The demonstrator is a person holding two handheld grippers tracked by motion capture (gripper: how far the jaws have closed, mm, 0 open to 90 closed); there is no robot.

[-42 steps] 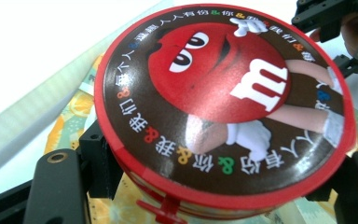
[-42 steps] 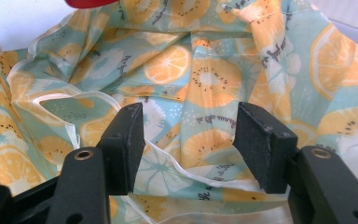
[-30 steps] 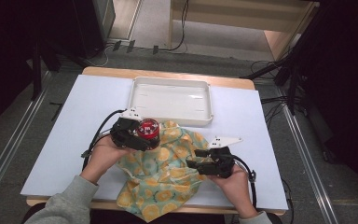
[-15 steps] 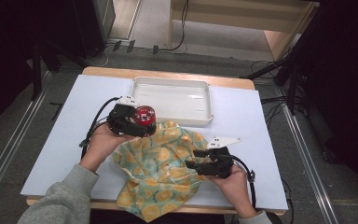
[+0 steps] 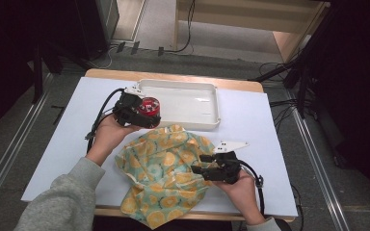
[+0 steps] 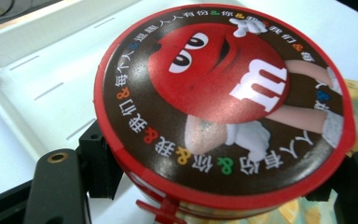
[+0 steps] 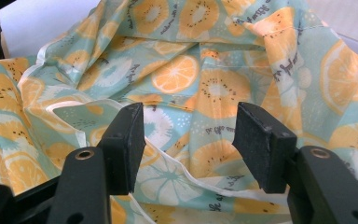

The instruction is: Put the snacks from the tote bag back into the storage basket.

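A round red candy tin (image 5: 148,108) with a cartoon lid is held in my left gripper (image 5: 144,113), just above the near left corner of the white tray (image 5: 192,96). In the left gripper view the tin (image 6: 223,93) sits between the two jaws of the left gripper (image 6: 223,186), with the tray (image 6: 37,70) behind it. A crumpled cloth bag (image 5: 164,173) printed with orange and kiwi slices lies on the table's near middle. My right gripper (image 5: 201,169) rests at its right edge, open. In the right gripper view the right gripper (image 7: 189,144) stands with its jaws apart over the cloth (image 7: 205,84).
The tray has nothing in it and stands at the back middle of the white table (image 5: 62,159). Bare table shows left and right of the cloth. Cables trail from both grippers. A dark floor with metal rails surrounds the table.
My left gripper has carried the tin from over the cloth up and back toward the tray's near left corner. The right gripper has barely moved.
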